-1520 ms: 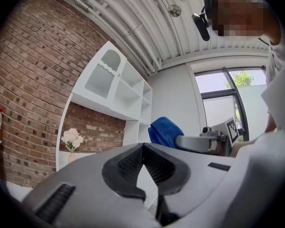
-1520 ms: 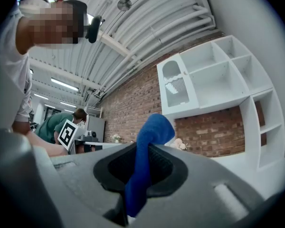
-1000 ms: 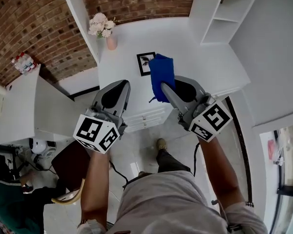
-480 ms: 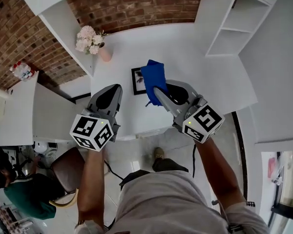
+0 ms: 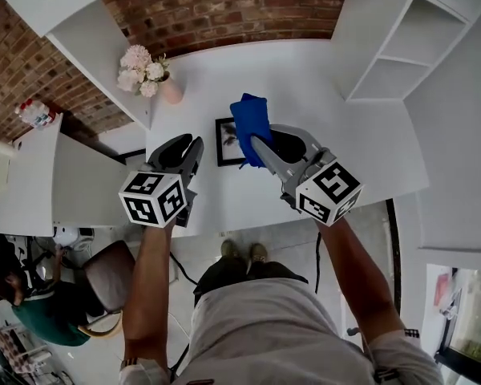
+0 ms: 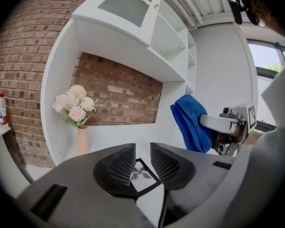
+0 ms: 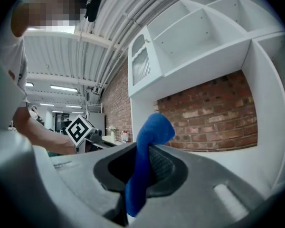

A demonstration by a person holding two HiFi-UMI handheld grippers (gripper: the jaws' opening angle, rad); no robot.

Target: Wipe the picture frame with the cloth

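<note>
The black picture frame lies flat on the white desk; its right part is hidden behind the blue cloth. My right gripper is shut on that cloth, which hangs from its jaws above the frame. In the right gripper view the cloth fills the right gripper. My left gripper hovers just left of the frame. Its jaws have just been opening and stand slightly apart with nothing between them. The left gripper view shows the frame beyond the left gripper, with the cloth to the right.
A pink vase of pale flowers stands at the desk's back left corner. White shelves rise at the right, a brick wall behind. A lower side table with bottles is at the left, and a brown chair below it.
Both grippers have moved forward from the desk's front edge to over the desk. The cloth now hangs over the frame's right part.
</note>
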